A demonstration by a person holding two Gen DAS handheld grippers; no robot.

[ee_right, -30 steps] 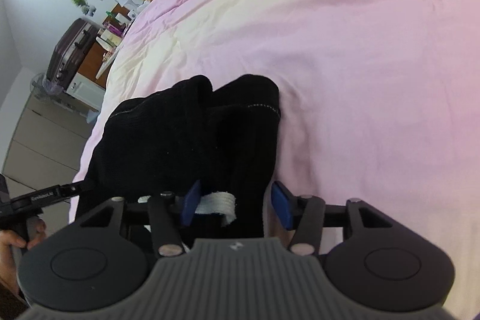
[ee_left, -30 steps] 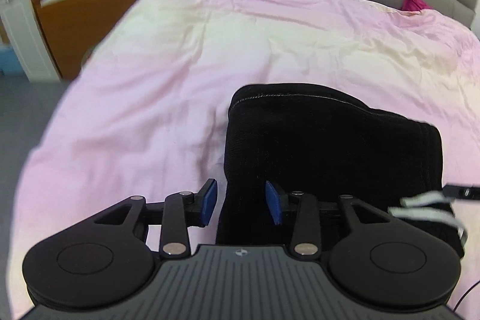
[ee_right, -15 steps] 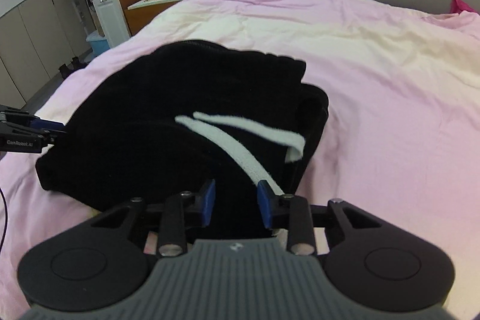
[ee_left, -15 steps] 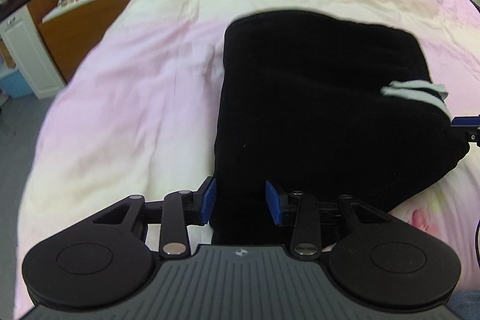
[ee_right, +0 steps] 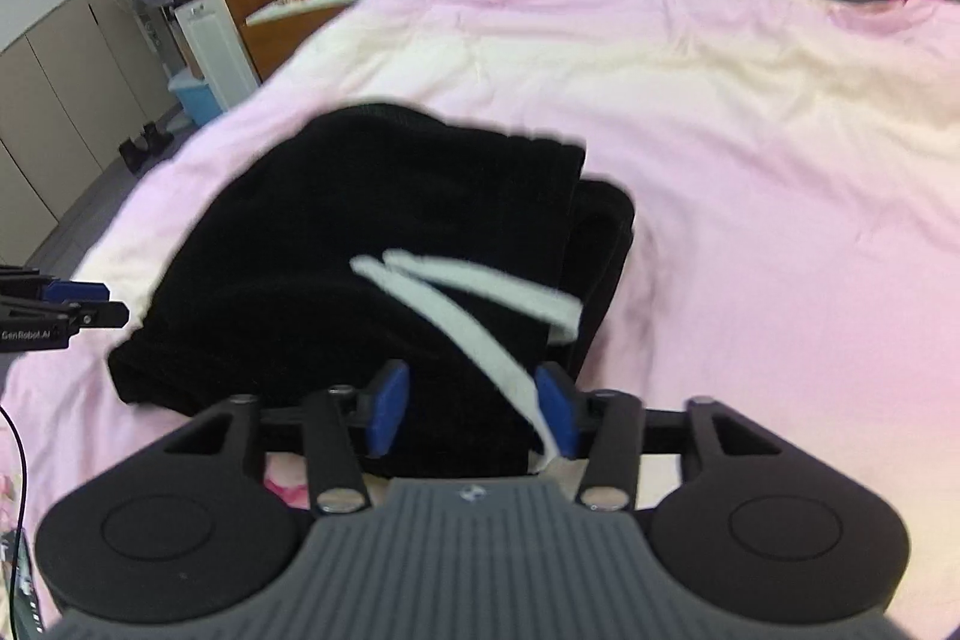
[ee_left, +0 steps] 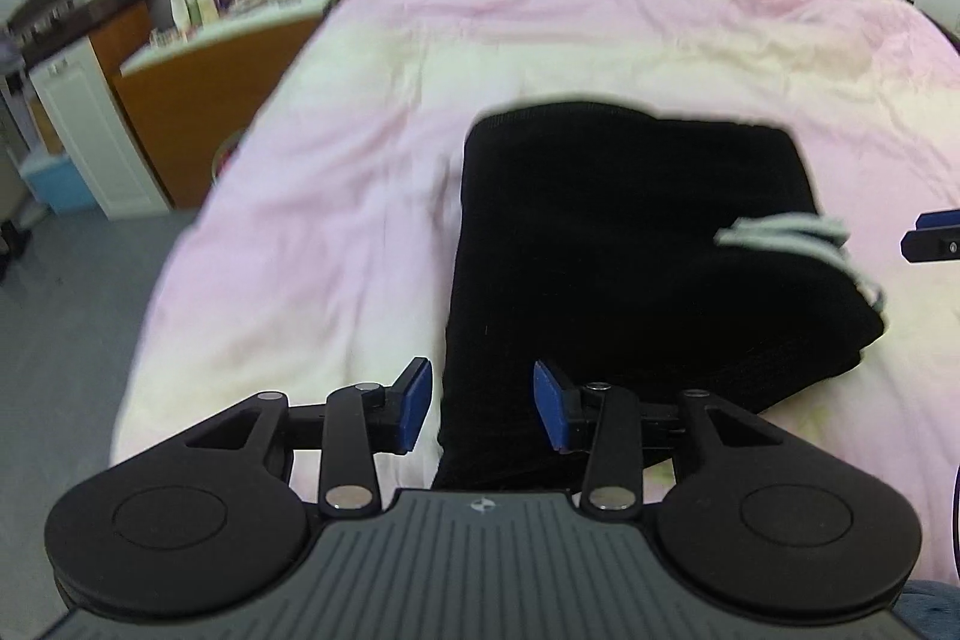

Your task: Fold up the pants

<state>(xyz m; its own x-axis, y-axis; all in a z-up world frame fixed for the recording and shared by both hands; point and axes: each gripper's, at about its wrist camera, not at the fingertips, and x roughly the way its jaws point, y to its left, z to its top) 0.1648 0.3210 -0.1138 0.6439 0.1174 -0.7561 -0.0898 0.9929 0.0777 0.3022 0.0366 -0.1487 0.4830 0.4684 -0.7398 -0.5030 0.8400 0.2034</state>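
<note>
Both grippers have drawn back from the folded pants (ee_left: 630,244), the right gripper (ee_right: 474,409) just reopening and the left gripper (ee_left: 483,409) apart, but the loose drawstring (ee_right: 480,316) may snag.

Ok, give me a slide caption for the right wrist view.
Right gripper open above folded black pants with white drawstring on the pink bedspread; left gripper at frame edge.

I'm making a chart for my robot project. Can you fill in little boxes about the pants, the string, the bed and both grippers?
pants: black, folded into a bundle on the bed
string: white drawstring, lying loose on top
bed: pink and cream cover
left gripper: open, pants edge between its jaws
right gripper: just opened, over pants and string
</note>
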